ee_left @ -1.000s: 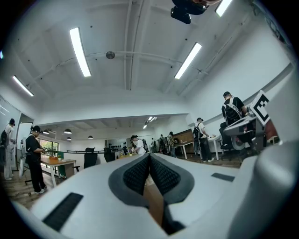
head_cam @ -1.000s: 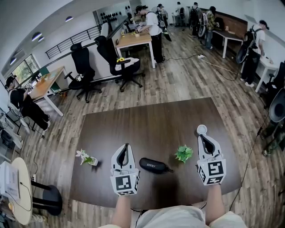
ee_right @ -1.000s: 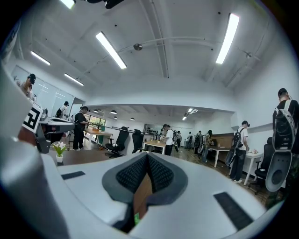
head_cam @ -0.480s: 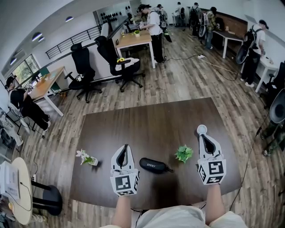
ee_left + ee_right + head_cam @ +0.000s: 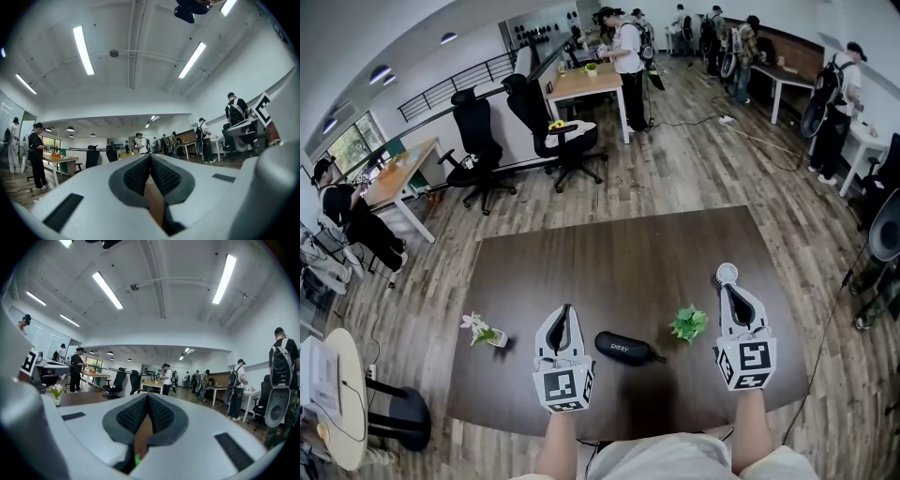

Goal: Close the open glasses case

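Head view: glasses case (image 5: 623, 348) lies flat on the dark table (image 5: 619, 253), near the edge closest to the person, long axis running left-right. It reads as one low black oval with pale lettering on top. No raised lid shows, so I judge the lid down, or very nearly so; a thin gap could not be made out at this size.

Left tool (image 5: 565, 311) hovers just left of the case, not touching it. Its own view shows the ribbed pads pressed together with nothing between them. Right tool (image 5: 727, 289) is well to the right of the case, beyond the small green plant (image 5: 687, 323); pads likewise together, nothing held. A white flower in a pot (image 5: 481, 331) stands further left of the case than the left tool.

Step in hand: judged as a check or rest pose, with neither tool working the case. Next move, if the lid is not fully latched: steady one end with the left tool and press down on the top with the other.
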Tool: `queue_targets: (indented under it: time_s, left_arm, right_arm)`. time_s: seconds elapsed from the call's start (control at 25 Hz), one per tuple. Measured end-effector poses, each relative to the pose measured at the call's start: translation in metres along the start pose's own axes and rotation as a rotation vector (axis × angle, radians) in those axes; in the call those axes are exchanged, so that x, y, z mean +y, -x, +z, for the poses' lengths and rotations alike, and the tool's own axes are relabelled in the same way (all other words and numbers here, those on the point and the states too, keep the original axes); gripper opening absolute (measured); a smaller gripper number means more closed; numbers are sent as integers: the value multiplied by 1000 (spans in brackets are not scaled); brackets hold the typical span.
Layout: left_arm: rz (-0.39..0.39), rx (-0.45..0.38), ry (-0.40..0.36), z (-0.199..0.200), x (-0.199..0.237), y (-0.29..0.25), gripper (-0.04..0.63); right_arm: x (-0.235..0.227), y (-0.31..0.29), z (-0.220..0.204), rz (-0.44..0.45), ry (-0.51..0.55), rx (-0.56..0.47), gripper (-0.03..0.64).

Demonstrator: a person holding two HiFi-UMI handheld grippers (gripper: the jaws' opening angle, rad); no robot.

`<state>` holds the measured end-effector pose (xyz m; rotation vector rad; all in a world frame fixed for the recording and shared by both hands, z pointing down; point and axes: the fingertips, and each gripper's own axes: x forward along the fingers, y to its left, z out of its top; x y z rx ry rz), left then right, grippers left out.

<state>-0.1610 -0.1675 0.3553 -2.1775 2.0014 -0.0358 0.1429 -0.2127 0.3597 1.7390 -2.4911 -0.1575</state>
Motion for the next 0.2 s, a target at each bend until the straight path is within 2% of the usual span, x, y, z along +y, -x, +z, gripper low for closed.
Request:
queue_targets:
  time_s: [0.2]
  left_arm:
    - [2, -2, 2, 1, 1, -1, 3]
  right_arm:
    - [1, -1, 1, 4, 4, 1, 0]
